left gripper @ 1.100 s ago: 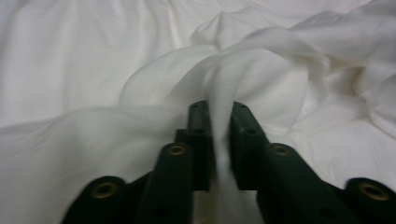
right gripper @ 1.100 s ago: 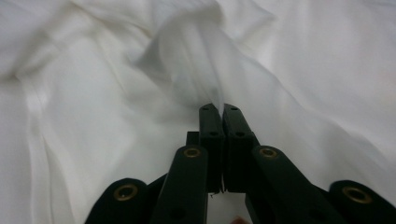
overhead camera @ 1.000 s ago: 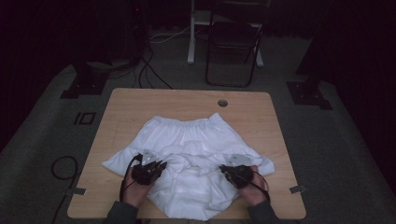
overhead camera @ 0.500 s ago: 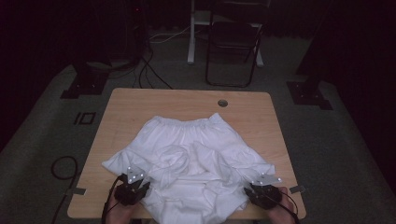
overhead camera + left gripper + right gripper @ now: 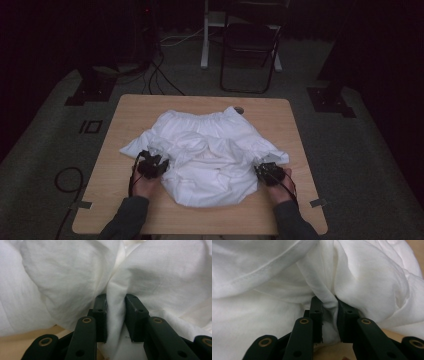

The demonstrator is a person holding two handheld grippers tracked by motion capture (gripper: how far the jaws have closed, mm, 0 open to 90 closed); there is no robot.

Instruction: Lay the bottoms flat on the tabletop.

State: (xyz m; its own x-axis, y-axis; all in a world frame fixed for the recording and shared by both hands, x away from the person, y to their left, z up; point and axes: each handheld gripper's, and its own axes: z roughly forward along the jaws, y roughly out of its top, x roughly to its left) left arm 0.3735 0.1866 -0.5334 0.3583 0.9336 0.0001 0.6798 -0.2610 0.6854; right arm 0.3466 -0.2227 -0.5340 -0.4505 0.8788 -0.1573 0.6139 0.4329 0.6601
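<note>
On the wooden bench (image 5: 115, 150), one white garment (image 5: 210, 150) was recorded, crumpled at centre, long axis running left to right. Left tool (image 5: 152, 166) was clenched on a fold at its left edge; right tool (image 5: 269, 173) was clenched on its right edge, jaws just closing; both hands equally near

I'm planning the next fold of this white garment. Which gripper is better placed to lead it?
Probably neither: the left gripper and right gripper each have a bunched fold of the garment between their jaws, at opposite near edges. A two-handed move looks likeliest.
</note>
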